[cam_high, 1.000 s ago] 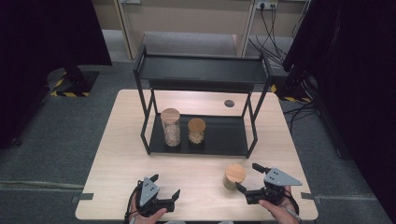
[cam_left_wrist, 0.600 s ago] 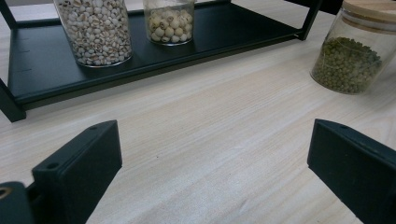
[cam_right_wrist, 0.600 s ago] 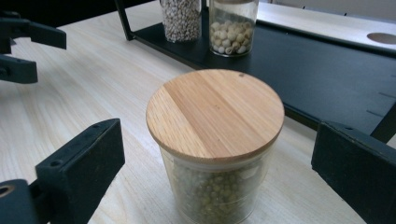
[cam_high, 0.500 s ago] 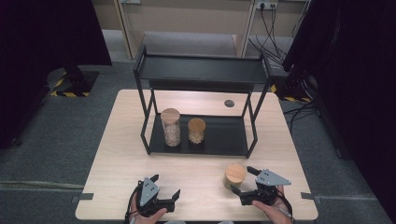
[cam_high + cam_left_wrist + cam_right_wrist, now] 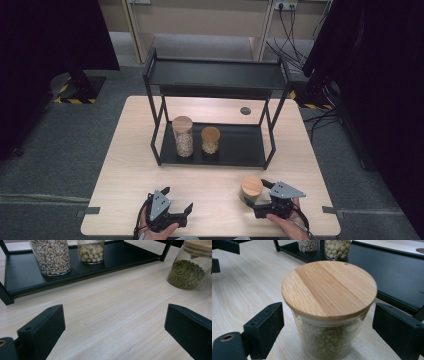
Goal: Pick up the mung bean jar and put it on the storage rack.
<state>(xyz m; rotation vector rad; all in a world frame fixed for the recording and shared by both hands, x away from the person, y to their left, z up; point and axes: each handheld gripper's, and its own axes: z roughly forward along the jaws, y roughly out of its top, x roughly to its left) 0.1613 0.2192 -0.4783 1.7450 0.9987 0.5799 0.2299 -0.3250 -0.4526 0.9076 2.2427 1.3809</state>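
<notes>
On a pale tabletop (image 5: 130,165) before a black shelf rack (image 5: 215,80), the right hand-held gripper (image 5: 328,322), jaws just narrowing but not yet touching, straddles a wooden-lidded jar of green beans (image 5: 329,315); squeezing the glass squarely below the lid seems wisest. The left hand-held gripper (image 5: 112,327) rests spread, empty.

Wood, glass and matt black metal on the table

The jar (image 5: 329,315) is showing clear glossy glass under a smooth pale wooden lid (image 5: 329,287); the table (image 5: 112,315) is displaying light, matt wood grain; the rack (image 5: 215,145) is looking like matt black metal, and the jaws like matt black plastic.
</notes>
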